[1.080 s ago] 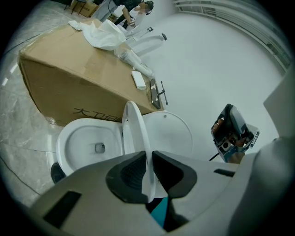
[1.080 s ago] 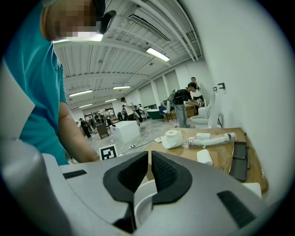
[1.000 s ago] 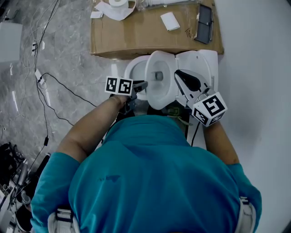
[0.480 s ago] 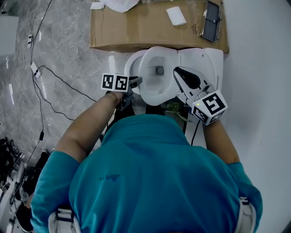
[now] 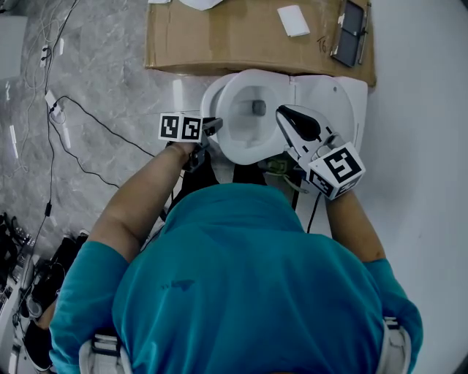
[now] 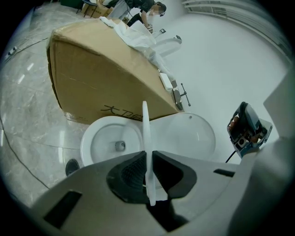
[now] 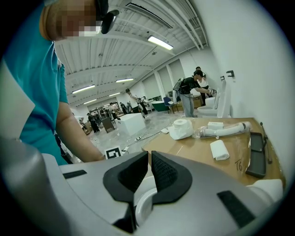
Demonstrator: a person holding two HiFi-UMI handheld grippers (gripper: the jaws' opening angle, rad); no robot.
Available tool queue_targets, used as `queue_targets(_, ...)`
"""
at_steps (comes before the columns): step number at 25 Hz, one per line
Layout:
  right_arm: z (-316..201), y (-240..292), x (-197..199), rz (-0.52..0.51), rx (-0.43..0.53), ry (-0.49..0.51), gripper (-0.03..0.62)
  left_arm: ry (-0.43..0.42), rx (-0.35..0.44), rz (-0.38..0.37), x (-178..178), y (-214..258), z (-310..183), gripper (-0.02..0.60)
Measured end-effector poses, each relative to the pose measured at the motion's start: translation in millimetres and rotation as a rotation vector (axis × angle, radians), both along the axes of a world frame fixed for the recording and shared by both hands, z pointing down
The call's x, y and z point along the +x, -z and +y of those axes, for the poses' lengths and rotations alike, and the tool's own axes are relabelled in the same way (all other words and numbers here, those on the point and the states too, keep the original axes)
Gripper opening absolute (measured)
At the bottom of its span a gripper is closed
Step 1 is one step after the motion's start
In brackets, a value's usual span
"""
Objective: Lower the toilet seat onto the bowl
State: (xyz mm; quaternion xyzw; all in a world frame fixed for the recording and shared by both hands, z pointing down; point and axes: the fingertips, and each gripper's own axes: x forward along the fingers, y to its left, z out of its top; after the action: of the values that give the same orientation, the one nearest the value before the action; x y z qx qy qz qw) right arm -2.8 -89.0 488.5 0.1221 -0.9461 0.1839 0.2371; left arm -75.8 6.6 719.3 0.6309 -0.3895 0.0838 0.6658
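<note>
The white toilet seat (image 5: pixel 248 117) hangs tilted between the bowl (image 5: pixel 208 102) and the raised lid (image 5: pixel 333 98). My left gripper (image 5: pixel 213 126) is shut on the seat's near edge. In the left gripper view the seat (image 6: pixel 144 124) shows edge-on as a thin white strip pinched between the dark pads of the left gripper (image 6: pixel 147 159), with the bowl (image 6: pixel 99 138) to its left and the lid (image 6: pixel 191 136) to its right. My right gripper (image 5: pixel 287 117) hovers at the seat's right side, between seat and lid. In its own view the right gripper (image 7: pixel 150 161) is shut with nothing between the pads.
A cardboard box (image 5: pixel 241 36) stands just behind the toilet, with a white pad (image 5: pixel 294 20) and a black device (image 5: pixel 349 33) on it. Cables (image 5: pixel 73 139) run over the grey floor at left. A white wall (image 5: pixel 424 109) is close on the right.
The seat has swung down from near upright toward the bowl, with the left gripper still on its edge. Both grippers have sunk a little.
</note>
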Motion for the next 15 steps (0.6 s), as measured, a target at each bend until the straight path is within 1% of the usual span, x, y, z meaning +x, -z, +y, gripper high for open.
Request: queue_targets(15, -2, -29, -18, -0.001, -0.015, 0.014, 0.0, 0.021, -0.039, -0.027, -26, -44, 10, 0.046)
